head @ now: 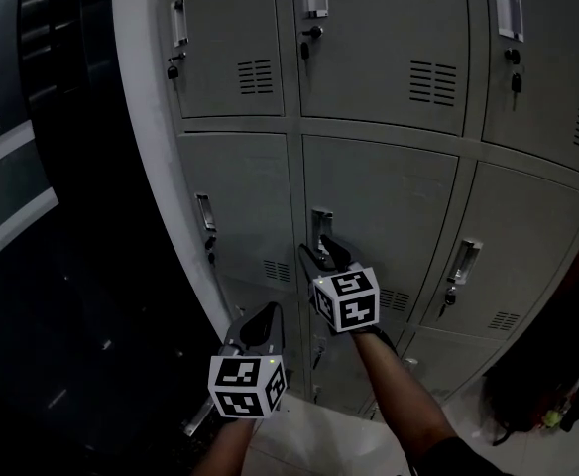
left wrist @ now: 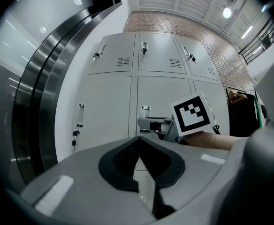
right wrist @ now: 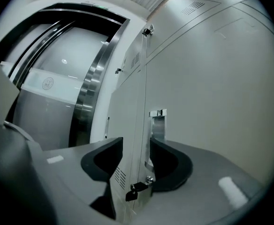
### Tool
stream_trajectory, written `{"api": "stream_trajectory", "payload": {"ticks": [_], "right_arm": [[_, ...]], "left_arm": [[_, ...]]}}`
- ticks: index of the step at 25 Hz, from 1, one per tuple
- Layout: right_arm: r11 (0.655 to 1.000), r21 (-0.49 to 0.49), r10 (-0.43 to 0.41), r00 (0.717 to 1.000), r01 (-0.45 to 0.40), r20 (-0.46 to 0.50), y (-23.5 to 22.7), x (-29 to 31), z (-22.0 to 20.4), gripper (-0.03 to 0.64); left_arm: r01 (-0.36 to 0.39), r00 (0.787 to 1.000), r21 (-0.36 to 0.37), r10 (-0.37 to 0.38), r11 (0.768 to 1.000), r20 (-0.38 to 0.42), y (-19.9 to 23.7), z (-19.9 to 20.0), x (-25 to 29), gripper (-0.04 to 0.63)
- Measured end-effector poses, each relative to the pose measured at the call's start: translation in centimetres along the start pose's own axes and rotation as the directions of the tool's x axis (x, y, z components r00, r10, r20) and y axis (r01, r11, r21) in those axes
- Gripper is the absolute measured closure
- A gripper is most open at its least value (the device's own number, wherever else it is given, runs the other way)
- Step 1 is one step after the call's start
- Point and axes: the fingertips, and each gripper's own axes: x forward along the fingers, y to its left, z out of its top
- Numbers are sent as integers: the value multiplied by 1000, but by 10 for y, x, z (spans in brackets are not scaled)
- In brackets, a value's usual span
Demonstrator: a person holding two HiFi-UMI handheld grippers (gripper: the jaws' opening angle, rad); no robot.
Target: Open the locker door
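Observation:
The grey locker door in the middle row has a recessed metal handle at its left edge. My right gripper is at that handle. In the right gripper view the handle and the door's left edge stand between the parted jaws of the right gripper, with a gap at the left pad. A small key lock hangs just below. My left gripper hangs lower and to the left, away from the lockers, with its jaws together on nothing.
More grey lockers with their own handles surround the door on all sides. A white post and a dark curved metal-banded wall stand to the left. Pale floor tiles lie below. Something dark sits at the lower right.

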Motion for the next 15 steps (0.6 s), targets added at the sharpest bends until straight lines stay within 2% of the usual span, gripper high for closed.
{"api": "stream_trajectory", "payload": {"ticks": [7, 11, 15], "right_arm": [[999, -25, -25, 1000, 25, -1, -6, 12, 12, 473], [997, -8, -74, 997, 74, -2, -18, 11, 11, 535], [997, 52, -56, 998, 56, -8, -20, 11, 12, 557]], "left_arm": [[-15, 1000, -3, 15, 1000, -16, 6, -9, -9, 589], [-9, 1000, -2, 9, 1000, -16, 4, -9, -11, 589], [-12, 1000, -8, 12, 1000, -17, 6, -11, -13, 589]]}}
